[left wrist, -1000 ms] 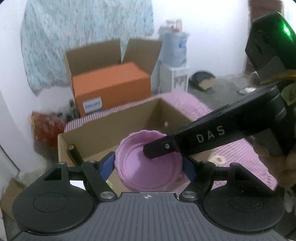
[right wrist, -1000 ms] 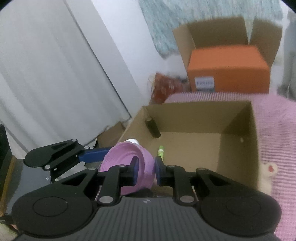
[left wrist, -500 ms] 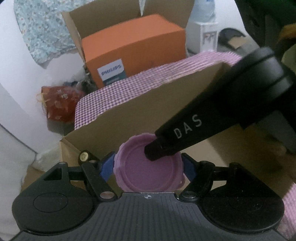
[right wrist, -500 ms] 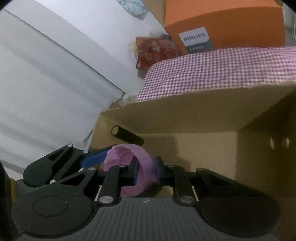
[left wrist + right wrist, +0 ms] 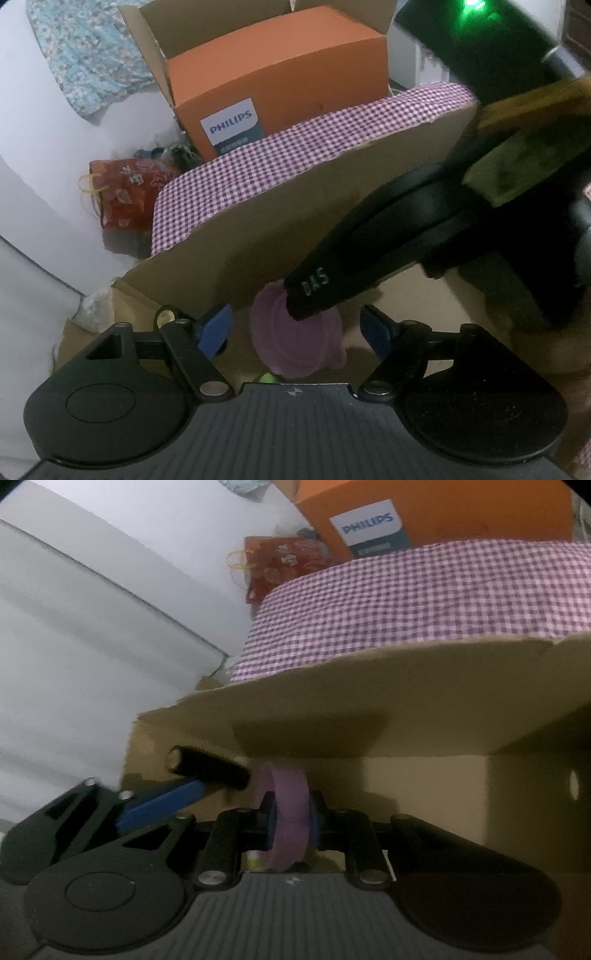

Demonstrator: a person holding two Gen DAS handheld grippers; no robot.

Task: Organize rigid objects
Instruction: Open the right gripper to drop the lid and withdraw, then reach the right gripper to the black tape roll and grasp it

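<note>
My left fingers (image 5: 297,328) have let go of the purple lid (image 5: 295,339) since half a second ago: back then the blue pads sat against both sides of its rim, now they are spread wide with clear gaps on either side. My right fingers (image 5: 291,821) still pinch the lid (image 5: 288,816) by its rim, edge-on in the right wrist view, one pad on each face. Both tools have dropped deeper into the cardboard box (image 5: 258,236); the far wall now rises higher in both views and the lid sits low inside the box, close to the floor of it, whether touching I cannot tell. Right tool's dark finger (image 5: 332,280) with white lettering crosses over the top of the lid in the left view and hides its upper right part. A dark cylinder (image 5: 207,768) lies in the near-left corner of the box, just left of the lid, its end facing out; my left blue pad (image 5: 162,801) reaches in just below it. A small green thing (image 5: 267,377) shows on the box floor under the lid, mostly hidden. Beyond the box: pink checked cloth (image 5: 424,613) on the bed, orange Philips box (image 5: 280,85) inside an open carton, red patterned bag (image 5: 122,192) at far left, floral fabric (image 5: 85,55) on the wall.
</note>
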